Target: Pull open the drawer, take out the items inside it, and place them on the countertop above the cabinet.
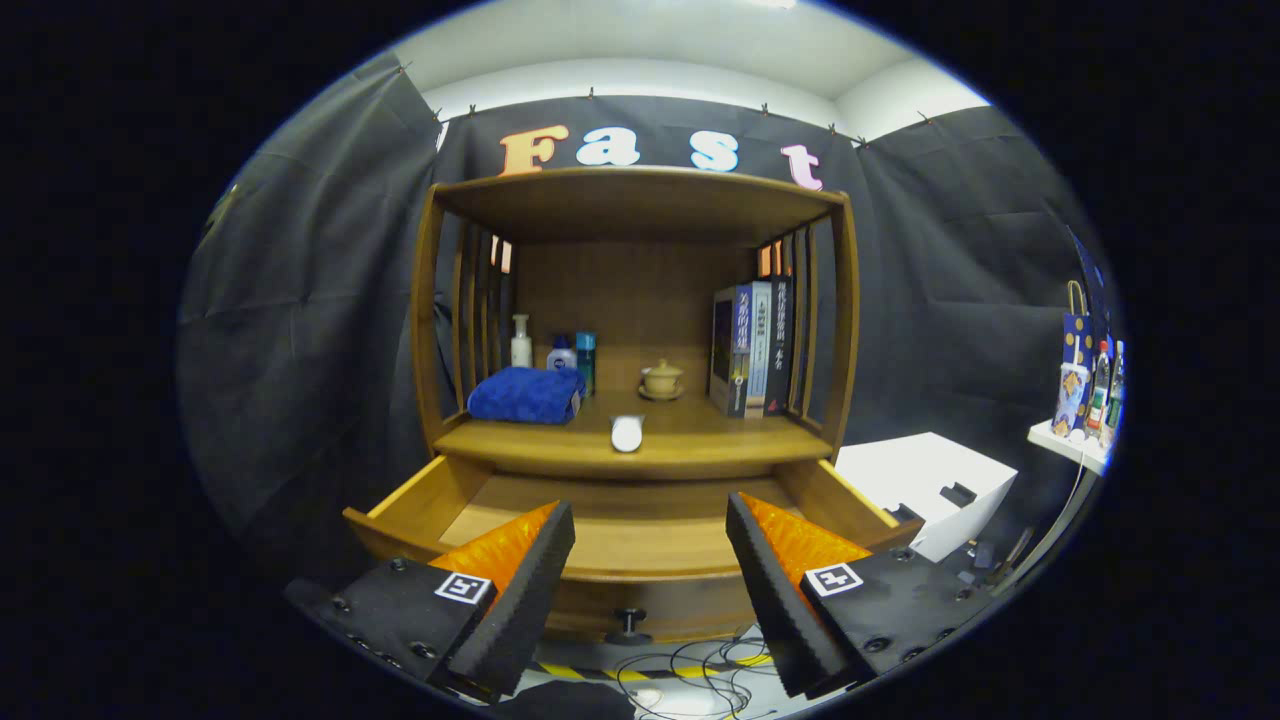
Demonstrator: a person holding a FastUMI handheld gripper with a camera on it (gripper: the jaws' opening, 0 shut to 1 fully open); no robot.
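Wooden cabinet [640, 300], pulled-out drawer [630, 530] bare inside, tool [650, 560] spread, empty

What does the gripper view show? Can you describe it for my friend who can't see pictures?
A wooden cabinet's drawer is pulled open, and the hand-held gripper hovers over it, open and holding nothing. On the countertop above lie a small white item, a folded blue towel, some bottles, a lidded cup and upright books.

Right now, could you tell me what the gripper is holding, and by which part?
Nothing is held: the gripper is open, its fingers apart above the pulled-out drawer.
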